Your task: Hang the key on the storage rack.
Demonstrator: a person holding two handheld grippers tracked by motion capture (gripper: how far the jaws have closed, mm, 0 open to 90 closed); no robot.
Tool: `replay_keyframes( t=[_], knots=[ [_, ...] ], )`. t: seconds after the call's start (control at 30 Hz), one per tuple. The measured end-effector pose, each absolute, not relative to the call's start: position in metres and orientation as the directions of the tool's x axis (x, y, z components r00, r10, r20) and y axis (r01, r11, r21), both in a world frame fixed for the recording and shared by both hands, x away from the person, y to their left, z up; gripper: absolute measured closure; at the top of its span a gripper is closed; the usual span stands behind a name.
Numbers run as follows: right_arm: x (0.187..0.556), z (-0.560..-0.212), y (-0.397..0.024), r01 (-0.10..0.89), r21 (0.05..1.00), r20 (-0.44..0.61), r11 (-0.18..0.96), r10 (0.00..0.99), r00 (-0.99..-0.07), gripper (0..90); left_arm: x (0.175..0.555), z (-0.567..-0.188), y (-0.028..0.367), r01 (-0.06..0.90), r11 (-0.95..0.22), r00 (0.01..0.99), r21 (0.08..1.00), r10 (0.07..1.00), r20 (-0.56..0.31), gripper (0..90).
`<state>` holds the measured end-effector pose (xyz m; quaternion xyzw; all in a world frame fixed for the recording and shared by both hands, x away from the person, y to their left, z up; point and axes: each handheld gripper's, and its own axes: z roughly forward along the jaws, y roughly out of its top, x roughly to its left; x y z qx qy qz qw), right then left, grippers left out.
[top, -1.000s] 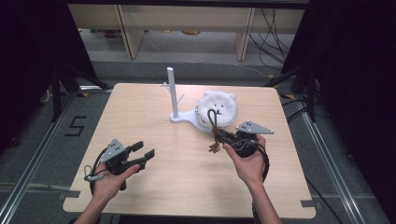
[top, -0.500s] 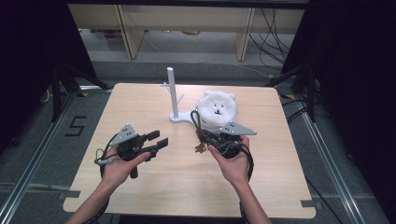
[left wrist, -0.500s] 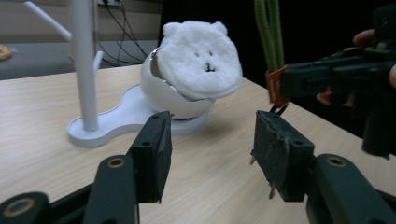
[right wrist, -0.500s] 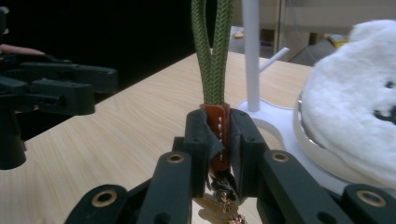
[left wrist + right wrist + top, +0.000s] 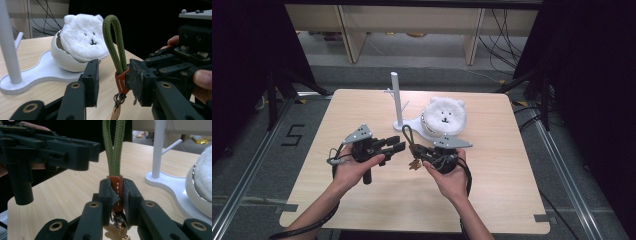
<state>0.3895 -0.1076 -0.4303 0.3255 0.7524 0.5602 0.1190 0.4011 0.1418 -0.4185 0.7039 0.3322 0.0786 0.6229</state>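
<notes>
My right gripper (image 5: 421,156) (image 5: 116,192) is shut on the orange tab (image 5: 116,185) of a key strap. Its green cord loop (image 5: 406,135) (image 5: 113,42) (image 5: 113,147) stands up above the jaws, and small metal keys (image 5: 414,164) hang below. My left gripper (image 5: 395,145) (image 5: 120,82) is level with it from the left. Its jaws have just been closing and stand half-wide on either side of the tab (image 5: 120,82). Its left pad (image 5: 90,82) is clear of the tab, and the left gripper also appears in the right gripper view (image 5: 62,147).
A white stand with a tall post (image 5: 395,97) (image 5: 160,147) and a flat base (image 5: 47,71) sits behind the grippers. Its white bowl (image 5: 428,131) (image 5: 63,58) holds a plush bear face (image 5: 444,116) (image 5: 82,41). Bare wooden table (image 5: 492,180) lies to the right and front.
The right hand carried the strap left, away from the bowl. The left hand rose and moved right to meet it, and its jaws narrowed around the strap.
</notes>
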Motion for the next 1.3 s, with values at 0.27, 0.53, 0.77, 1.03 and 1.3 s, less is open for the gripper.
replay_keyframes(
  t=[0.27,0.53,0.77,1.03,1.3],
  knots=[
    [0.387,-0.432,-0.103,0.364,0.918,0.196,0.16,0.614,-0.764,79.4,0.407,-0.422,0.139,0.382,0.001,0.774,0.924,0.546,-0.32,67.4],
    [0.386,-0.432,-0.101,0.353,0.922,0.188,0.162,0.609,-0.77,79.3,0.407,-0.422,0.138,0.383,0.008,0.783,0.924,0.529,-0.329,76.3],
    [0.385,-0.431,-0.102,0.348,0.924,0.185,0.158,0.612,-0.769,79.3,0.407,-0.421,0.139,0.389,0.025,0.785,0.921,0.513,-0.346,81.6],
    [0.383,-0.43,-0.101,0.365,0.922,0.214,0.131,0.613,-0.761,79.2,0.404,-0.417,0.139,0.374,0.024,0.793,0.927,0.51,-0.333,83.5],
    [0.384,-0.43,-0.099,0.353,0.928,0.214,0.12,0.604,-0.768,76.8,0.402,-0.411,0.138,0.334,-0.022,0.799,0.942,0.538,-0.27,84.2]
  ],
)
